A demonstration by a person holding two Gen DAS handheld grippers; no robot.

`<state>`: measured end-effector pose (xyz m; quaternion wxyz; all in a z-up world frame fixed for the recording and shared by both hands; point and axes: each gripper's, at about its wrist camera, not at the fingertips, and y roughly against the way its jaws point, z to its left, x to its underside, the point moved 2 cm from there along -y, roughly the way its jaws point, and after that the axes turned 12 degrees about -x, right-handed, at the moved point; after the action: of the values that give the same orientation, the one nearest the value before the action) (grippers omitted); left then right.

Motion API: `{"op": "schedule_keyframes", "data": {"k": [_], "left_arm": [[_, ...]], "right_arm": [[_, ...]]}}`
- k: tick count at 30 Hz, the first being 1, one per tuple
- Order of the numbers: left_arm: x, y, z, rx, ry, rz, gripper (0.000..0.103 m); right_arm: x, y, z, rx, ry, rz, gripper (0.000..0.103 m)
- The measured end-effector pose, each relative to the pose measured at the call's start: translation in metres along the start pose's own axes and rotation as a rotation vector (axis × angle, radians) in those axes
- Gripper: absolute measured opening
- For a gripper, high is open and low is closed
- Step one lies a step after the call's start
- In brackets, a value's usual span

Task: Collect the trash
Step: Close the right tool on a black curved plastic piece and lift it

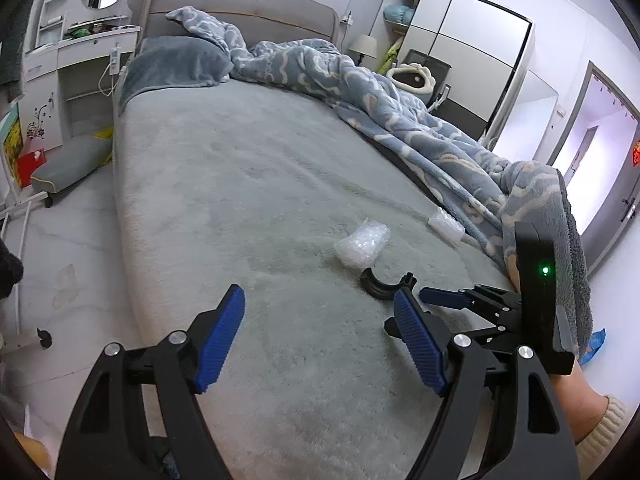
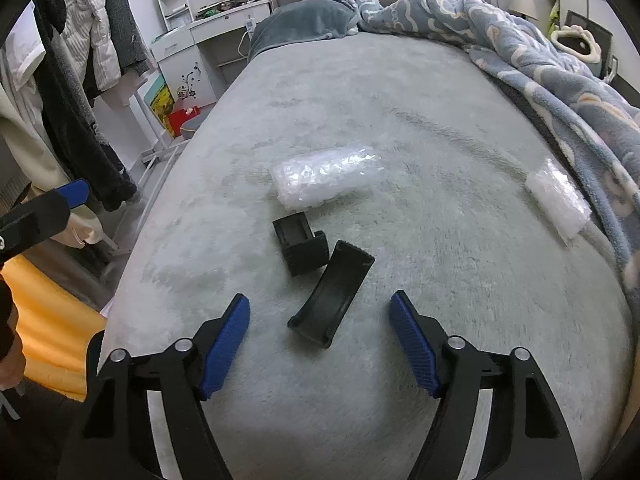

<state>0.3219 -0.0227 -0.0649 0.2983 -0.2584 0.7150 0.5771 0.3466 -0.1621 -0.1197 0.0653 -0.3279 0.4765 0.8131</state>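
A crinkled clear bubble-wrap bundle lies flat mid-bed; a smaller bubble-wrap piece rests near the blanket. Just beside the bundle, a curved black plastic clamp half touches a black block-shaped part.

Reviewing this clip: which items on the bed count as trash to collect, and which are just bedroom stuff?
Likely trash:
large clear bubble-wrap wad
small clear bubble-wrap piece
curved black plastic shell
black plastic block

Just there:
blue cloud-patterned blanket
dark grey-blue pillow
grey fleece bed sheet
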Motion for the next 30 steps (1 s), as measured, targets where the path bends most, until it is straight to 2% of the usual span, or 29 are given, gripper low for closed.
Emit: {"op": "schedule_keyframes", "data": {"k": [9, 11, 14, 16, 19, 25, 30], "left_arm": [[-0.006, -0.021, -0.019, 0.065, -0.033, 0.023, 0.079], [-0.006, -0.026, -0.023, 0.073, -0.045, 0.031, 0.079], [-0.006, -0.033, -0.029, 0.082, -0.052, 0.043, 0.079], [-0.006, -0.037, -0.031, 0.089, -0.054, 0.052, 0.079], [-0.004, -0.046, -0.036, 0.100, -0.060, 0.071, 0.079], [-0.001, -0.060, -0.046, 0.103, -0.085, 0.089, 0.079], [0.002, -0.073, -0.052, 0.116, -0.081, 0.112, 0.079]], "right_arm": [[-0.006, -0.004, -0.011, -0.045, 0.028, 0.016, 0.070], [-0.006, -0.004, -0.014, -0.058, 0.035, 0.015, 0.066], [-0.008, -0.004, -0.017, -0.065, 0.048, 0.016, 0.056], [-0.009, -0.004, -0.018, -0.068, 0.059, 0.016, 0.046], [-0.011, -0.003, -0.017, -0.063, 0.077, 0.024, 0.038], [-0.014, 0.004, -0.019, -0.053, 0.101, 0.022, 0.036], [-0.016, 0.013, -0.031, -0.006, 0.082, 0.018, 0.034]]}}
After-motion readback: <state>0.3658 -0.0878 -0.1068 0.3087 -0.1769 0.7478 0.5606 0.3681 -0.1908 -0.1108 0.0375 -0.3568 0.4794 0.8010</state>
